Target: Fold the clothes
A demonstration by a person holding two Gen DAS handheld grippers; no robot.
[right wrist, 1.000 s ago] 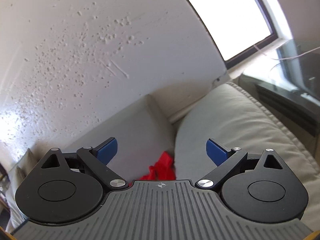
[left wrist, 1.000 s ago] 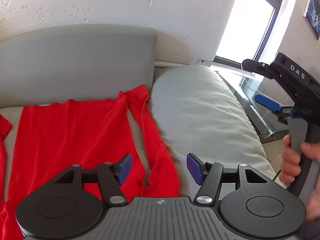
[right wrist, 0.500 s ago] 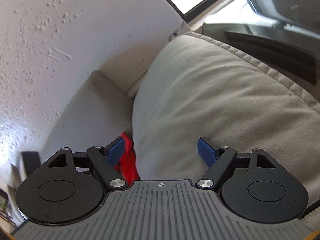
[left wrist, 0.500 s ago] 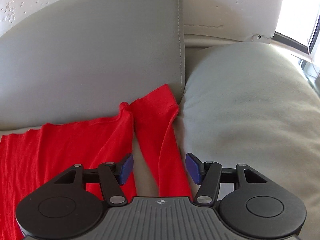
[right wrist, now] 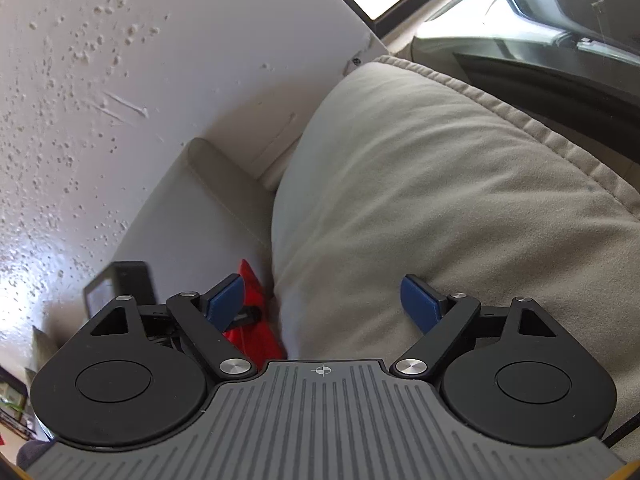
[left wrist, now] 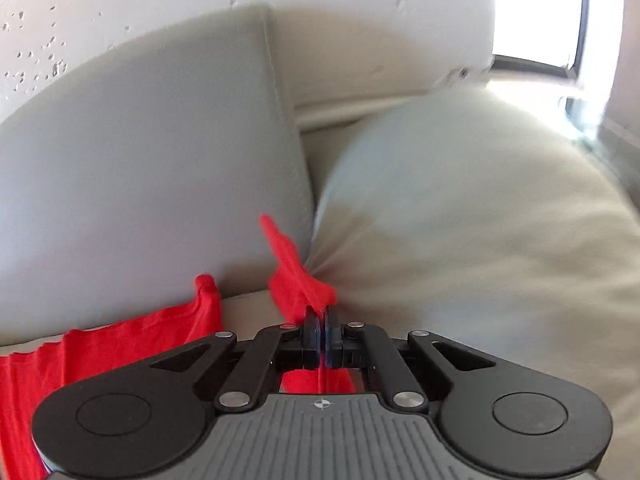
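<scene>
- The sofa (left wrist: pixel 140 184) carries the red garment (left wrist: pixel 120 344), spread to the left; its sleeve (left wrist: pixel 292 276) runs up beside the cushion (left wrist: pixel 480 240);
- left tool (left wrist: pixel 320 320) is clamped on that sleeve, nearest;
- right tool (right wrist: pixel 320 300) hangs spread apart over the cushion.

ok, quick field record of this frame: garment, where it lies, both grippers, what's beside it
garment: red shirt, spread on sofa seat
surface: sofa, grey back cushion
left gripper: shut on a sleeve of the shirt, fabric pinched between the pads
right gripper: open, holds nothing, over the beige cushion
sleeve position: in the gap between back cushion and beige cushion
image quality: left wrist view blurred
</scene>
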